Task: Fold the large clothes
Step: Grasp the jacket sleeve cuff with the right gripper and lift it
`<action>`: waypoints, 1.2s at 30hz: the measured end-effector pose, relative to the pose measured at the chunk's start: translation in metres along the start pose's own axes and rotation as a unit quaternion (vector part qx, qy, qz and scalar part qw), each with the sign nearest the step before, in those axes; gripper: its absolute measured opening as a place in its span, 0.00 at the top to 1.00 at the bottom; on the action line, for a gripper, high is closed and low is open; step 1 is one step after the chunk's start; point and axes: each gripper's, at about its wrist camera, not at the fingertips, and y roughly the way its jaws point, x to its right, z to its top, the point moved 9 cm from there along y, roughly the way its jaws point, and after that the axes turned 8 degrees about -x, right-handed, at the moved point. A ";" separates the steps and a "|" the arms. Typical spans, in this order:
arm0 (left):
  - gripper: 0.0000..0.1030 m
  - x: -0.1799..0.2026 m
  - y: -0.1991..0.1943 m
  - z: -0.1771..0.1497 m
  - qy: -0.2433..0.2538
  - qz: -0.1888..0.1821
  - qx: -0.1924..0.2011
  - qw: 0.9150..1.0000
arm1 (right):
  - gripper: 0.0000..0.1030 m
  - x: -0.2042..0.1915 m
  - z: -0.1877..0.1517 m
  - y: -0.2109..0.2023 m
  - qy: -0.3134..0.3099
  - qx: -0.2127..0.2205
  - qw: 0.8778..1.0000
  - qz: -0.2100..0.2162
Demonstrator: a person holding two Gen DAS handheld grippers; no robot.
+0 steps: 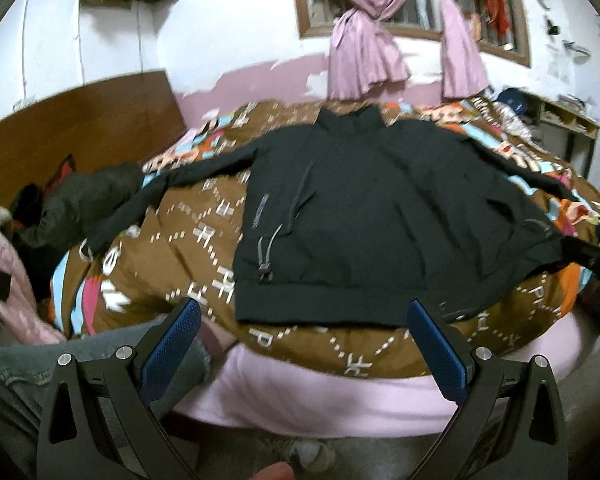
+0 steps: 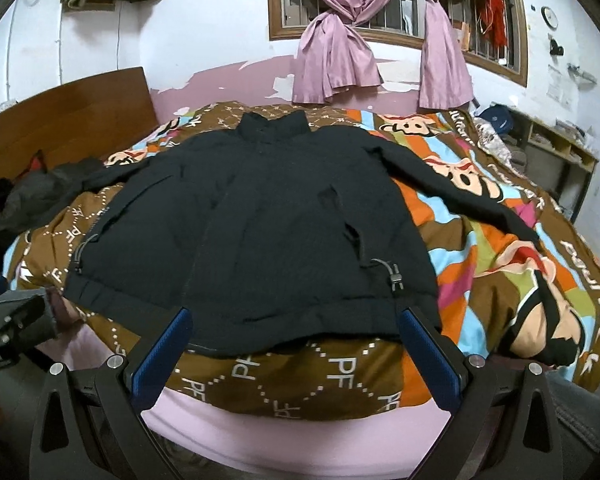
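Black zip-front jacket (image 1: 372, 216) of padded fabric lies flat and face-up on the bed's brown patterned quilt (image 2: 332, 372), collar toward the far wall and hem toward the near edge. Both sleeves are spread out, one to the left and one to the right. Grey drawcord toggles (image 2: 392, 276) sit on the front just above the hem on each side. A pink sheet (image 1: 340, 396) shows under the quilt at the near edge. The left gripper (image 1: 304, 316) hovers just near of the hem, its blue-padded fingers (image 1: 180, 332) spread wide with nothing between them. The right gripper (image 2: 296, 324) is likewise wide open and empty, its fingers (image 2: 424, 344) framing the hem's near right part. Pink knotted curtains (image 2: 332, 64) hang at the barred window on the far wall.
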 end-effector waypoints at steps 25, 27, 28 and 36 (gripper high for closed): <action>0.02 -0.012 0.038 0.093 0.066 0.049 -0.038 0.996 | 0.00 0.053 0.106 0.024 -0.143 0.005 0.987 -0.073; 0.02 -0.011 0.040 0.116 0.082 0.061 -0.022 0.995 | 0.00 0.070 0.120 0.028 -0.132 0.012 0.988 -0.078; 0.02 -0.009 0.040 0.127 0.088 0.066 -0.014 0.994 | 0.00 0.075 0.125 0.027 -0.126 0.016 0.989 -0.080; 0.02 0.013 0.056 0.179 0.111 0.066 0.030 0.991 | 0.00 0.158 0.170 0.043 -0.010 0.017 0.997 -0.070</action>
